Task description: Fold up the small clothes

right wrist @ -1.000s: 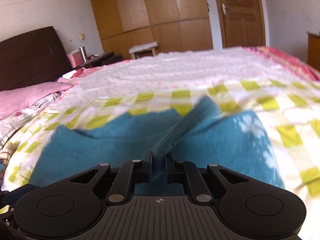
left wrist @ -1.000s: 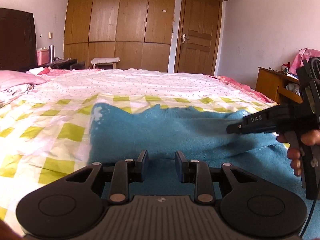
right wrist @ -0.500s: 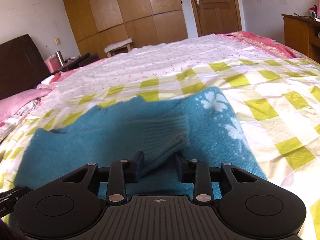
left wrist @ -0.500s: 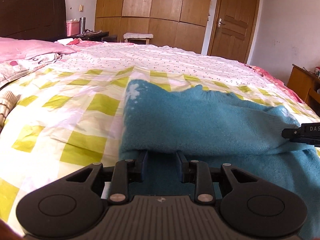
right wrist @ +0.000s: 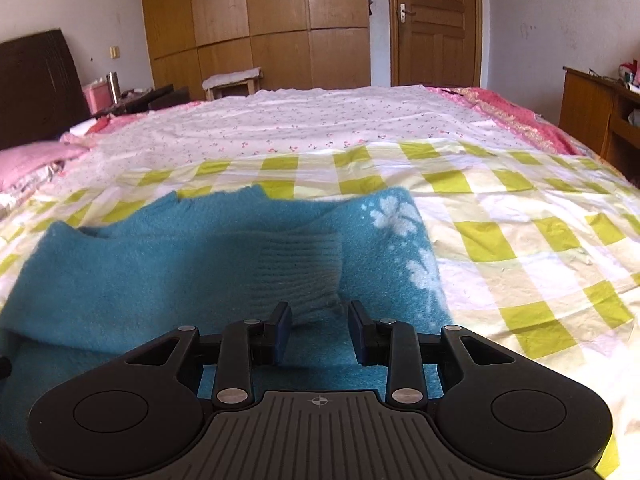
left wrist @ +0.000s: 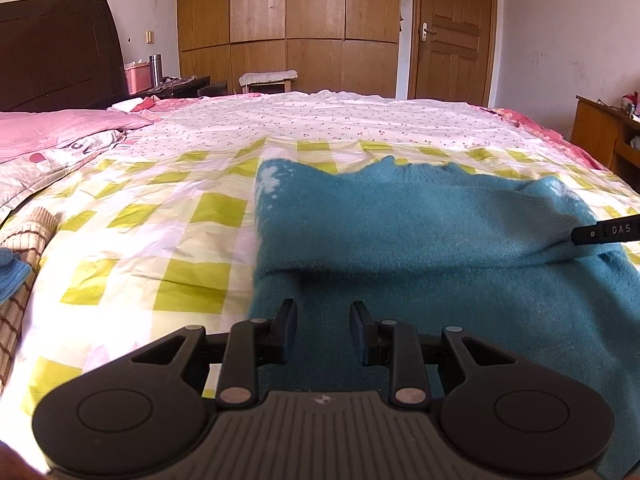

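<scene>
A teal fuzzy sweater (left wrist: 420, 240) with white flower marks lies flat on the yellow-checked bed cover (left wrist: 160, 220). Its sleeve is folded across the body, ending in a ribbed cuff (right wrist: 300, 268). My left gripper (left wrist: 323, 332) is open and empty, low over the sweater's near left part. My right gripper (right wrist: 319, 330) is open, with the cuff lying just ahead of and between its fingers. One right finger tip (left wrist: 600, 233) shows at the right edge of the left wrist view, by the folded sleeve. The sweater fills the lower left of the right wrist view (right wrist: 140, 272).
Pink pillows (left wrist: 60, 136) and a dark headboard (left wrist: 56, 52) are at the left. A checked cloth and a blue cloth (left wrist: 16, 264) lie at the bed's left edge. A wooden desk (right wrist: 592, 108) stands at the right, wardrobes and a door behind.
My right gripper has opened and let go of the sleeve, which now lies folded across the sweater. Both grippers have pulled back a little and the views have turned.
</scene>
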Motion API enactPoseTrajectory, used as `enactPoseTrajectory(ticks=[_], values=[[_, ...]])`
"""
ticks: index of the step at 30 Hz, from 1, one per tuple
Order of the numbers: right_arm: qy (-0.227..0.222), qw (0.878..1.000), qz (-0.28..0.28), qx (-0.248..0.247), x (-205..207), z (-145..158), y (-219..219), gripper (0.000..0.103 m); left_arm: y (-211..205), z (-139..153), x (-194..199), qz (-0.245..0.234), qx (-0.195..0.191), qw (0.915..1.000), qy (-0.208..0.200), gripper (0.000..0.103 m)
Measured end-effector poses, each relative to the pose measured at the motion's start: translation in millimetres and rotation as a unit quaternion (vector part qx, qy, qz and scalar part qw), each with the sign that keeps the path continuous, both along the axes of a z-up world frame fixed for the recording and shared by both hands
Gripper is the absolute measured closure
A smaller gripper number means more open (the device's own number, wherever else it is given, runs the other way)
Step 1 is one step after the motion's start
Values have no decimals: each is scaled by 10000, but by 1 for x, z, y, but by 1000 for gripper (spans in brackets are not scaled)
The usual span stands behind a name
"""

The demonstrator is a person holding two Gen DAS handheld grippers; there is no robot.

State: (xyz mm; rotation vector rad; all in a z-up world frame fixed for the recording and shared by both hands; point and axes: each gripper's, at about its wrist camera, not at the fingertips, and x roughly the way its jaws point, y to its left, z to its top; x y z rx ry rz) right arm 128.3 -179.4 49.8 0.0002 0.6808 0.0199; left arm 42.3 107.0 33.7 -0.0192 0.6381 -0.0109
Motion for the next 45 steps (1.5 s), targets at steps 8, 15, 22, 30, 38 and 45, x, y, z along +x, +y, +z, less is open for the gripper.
enactPoseTrajectory(ticks=[8, 15, 22, 30, 38, 45], values=[[176, 9993, 313, -50, -32, 11, -10, 71, 4, -2, -34, -112, 184, 9995, 246, 68], [433, 9963, 689, -277, -112, 21, -33, 68, 9, -3, -89, -364, 198, 9979, 505, 68], [1145, 9920, 507, -145, -188, 12, -70, 68, 6, 3, -138, -632, 300, 9951, 692, 68], [1619, 9856, 473, 92, -230, -4, -83, 65, 5, 2, -171, -635, 414, 9928, 923, 67], [1786, 9812, 605, 416, -238, -6, -81, 65, 18, 4, -181, -155, 289, 9945, 994, 67], [1881, 9794, 594, 436, -238, -11, -77, 63, 27, -6, -175, -94, -137, 9927, 1194, 66]])
